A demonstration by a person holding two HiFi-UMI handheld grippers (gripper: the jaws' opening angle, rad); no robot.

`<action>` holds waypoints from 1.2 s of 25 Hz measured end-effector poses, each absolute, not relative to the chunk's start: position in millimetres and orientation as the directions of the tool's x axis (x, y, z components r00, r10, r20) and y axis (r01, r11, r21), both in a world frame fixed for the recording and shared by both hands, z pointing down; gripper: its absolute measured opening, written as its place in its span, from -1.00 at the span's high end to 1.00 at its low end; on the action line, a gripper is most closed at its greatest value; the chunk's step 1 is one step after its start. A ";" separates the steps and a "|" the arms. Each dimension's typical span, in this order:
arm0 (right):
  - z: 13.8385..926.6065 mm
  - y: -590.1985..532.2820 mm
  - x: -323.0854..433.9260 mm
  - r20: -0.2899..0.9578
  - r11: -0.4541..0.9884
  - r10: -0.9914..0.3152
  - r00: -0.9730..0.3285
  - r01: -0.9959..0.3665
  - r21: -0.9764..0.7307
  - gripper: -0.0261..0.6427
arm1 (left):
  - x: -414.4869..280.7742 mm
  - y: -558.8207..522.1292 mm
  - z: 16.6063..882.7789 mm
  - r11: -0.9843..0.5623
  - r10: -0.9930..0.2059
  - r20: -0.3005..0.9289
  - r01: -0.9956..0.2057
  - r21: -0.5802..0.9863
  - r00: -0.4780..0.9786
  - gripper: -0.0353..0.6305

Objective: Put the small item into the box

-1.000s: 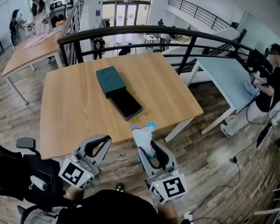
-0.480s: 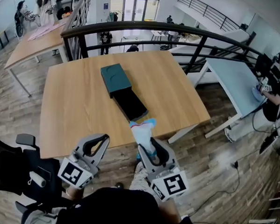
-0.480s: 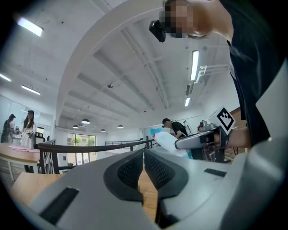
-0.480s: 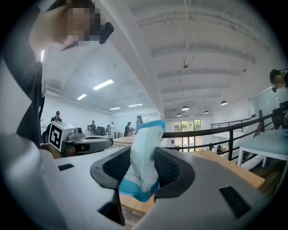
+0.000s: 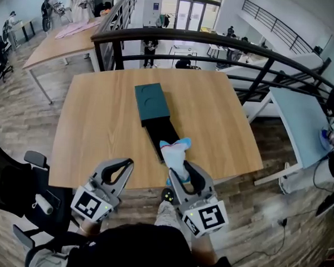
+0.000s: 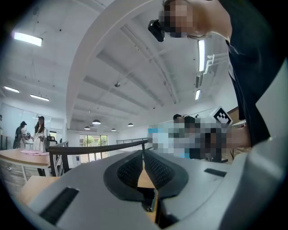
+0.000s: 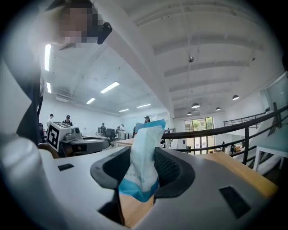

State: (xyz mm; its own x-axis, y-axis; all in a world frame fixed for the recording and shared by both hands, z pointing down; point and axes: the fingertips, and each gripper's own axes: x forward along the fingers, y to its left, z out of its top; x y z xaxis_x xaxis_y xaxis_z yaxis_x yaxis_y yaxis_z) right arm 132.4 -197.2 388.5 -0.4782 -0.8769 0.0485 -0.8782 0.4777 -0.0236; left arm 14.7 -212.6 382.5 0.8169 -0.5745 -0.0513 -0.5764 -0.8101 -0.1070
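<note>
A: What does the head view show?

B: A wooden table (image 5: pixel 100 126) carries a teal box (image 5: pixel 152 103), and its black tray (image 5: pixel 159 130) is slid out toward the person. The right gripper (image 5: pixel 183 171) is raised at the near edge of the table and holds a white and blue packet (image 5: pixel 176 153). The top of the packet lies in front of the near end of the tray. I cannot tell whether it touches the tray. The left gripper (image 5: pixel 126 164) is beside it, over the near edge too, and carries nothing.

A: And the left gripper view?

B: The two jaws of the left gripper (image 6: pixel 143 157) are pressed together, with nothing between them. Only a thin line of table wood shows through. Behind them a dark railing (image 6: pixel 99 148) runs across.

A: The right gripper view?

B: There the right gripper (image 7: pixel 145 153) is clamped on the packet (image 7: pixel 146 143). The packet stands almost upright between the ribbed pads (image 7: pixel 168 168), its blue bottom seam hangs below them, and its top rises above the jaws.
</note>
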 end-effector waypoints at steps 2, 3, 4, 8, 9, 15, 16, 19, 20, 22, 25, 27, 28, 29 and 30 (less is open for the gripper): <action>390.4 -212.1 138.9 0.055 0.494 -0.867 -0.495 -0.869 -0.027 0.40 | 20.7 -226.0 385.0 -0.798 -0.591 -0.048 -0.592 -0.110 0.805 0.82; 390.5 -219.7 142.2 0.059 0.502 -0.863 -0.503 -0.865 -0.029 0.40 | 23.8 -232.8 386.3 -0.793 -0.599 -0.043 -0.600 -0.108 0.800 0.82; 390.4 -227.3 145.5 0.063 0.509 -0.858 -0.510 -0.860 -0.032 0.40 | 26.9 -239.3 386.9 -0.788 -0.607 -0.037 -0.607 -0.103 0.794 0.82; 391.2 -253.6 158.6 0.070 0.536 -0.840 -0.538 -0.843 -0.049 0.40 | 40.6 -260.0 385.6 -0.771 -0.631 -0.018 -0.630 -0.096 0.775 0.82; 391.4 -259.7 162.5 0.070 0.542 -0.836 -0.545 -0.839 -0.051 0.40 | 44.8 -265.2 384.9 -0.766 -0.637 -0.019 -0.635 -0.099 0.771 0.82; 399.4 -295.2 183.2 0.076 0.579 -0.808 -0.584 -0.812 -0.078 0.40 | 66.0 -299.3 386.5 -0.730 -0.678 -0.016 -0.676 -0.101 0.735 0.82; 400.9 -300.2 188.1 0.079 0.584 -0.804 -0.589 -0.808 -0.083 0.40 | 70.8 -303.9 386.3 -0.725 -0.683 -0.015 -0.681 -0.104 0.730 0.82; 403.4 -317.6 202.3 0.083 0.602 -0.789 -0.609 -0.793 -0.094 0.40 | 85.3 -319.2 384.0 -0.711 -0.698 -0.010 -0.695 -0.107 0.716 0.82; 404.3 -323.1 206.0 0.085 0.609 -0.783 -0.616 -0.788 -0.095 0.40 | 89.4 -323.9 383.5 -0.706 -0.703 -0.008 -0.699 -0.110 0.711 0.82; 406.6 -332.8 213.3 0.086 0.623 -0.772 -0.630 -0.777 -0.095 0.40 | 97.8 -332.1 384.6 -0.695 -0.714 -0.005 -0.710 -0.114 0.700 0.82; 411.9 -346.6 223.3 0.088 0.641 -0.756 -0.649 -0.760 -0.106 0.40 | 110.5 -344.5 388.1 -0.680 -0.729 -0.003 -0.724 -0.121 0.685 0.82; 415.8 -354.5 227.1 0.094 0.653 -0.743 -0.662 -0.749 -0.116 0.40 | 115.4 -351.5 389.7 -0.668 -0.740 0.002 -0.735 -0.120 0.672 0.82; 417.9 -357.7 228.3 0.097 0.658 -0.737 -0.668 -0.743 -0.121 0.40 | 117.1 -353.8 390.3 -0.662 -0.746 0.003 -0.741 -0.115 0.666 0.82; 420.2 -360.7 229.0 0.102 0.663 -0.732 -0.674 -0.738 -0.125 0.40 | 118.5 -355.4 390.7 -0.658 -0.749 0.003 -0.745 -0.109 0.662 0.82; 422.9 -363.8 229.0 0.107 0.667 -0.726 -0.679 -0.734 -0.129 0.40 | 119.7 -356.4 391.1 -0.658 -0.750 0.002 -0.746 -0.103 0.661 0.82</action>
State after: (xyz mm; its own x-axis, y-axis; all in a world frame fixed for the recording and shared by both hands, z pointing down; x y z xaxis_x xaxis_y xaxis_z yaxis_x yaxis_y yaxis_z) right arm 229.0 -363.8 422.9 -0.6792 -0.7262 0.1066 -0.7336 0.6671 -0.1294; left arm 119.7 -356.4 391.1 0.6611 -0.7503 0.0022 -0.7462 -0.6577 -0.1030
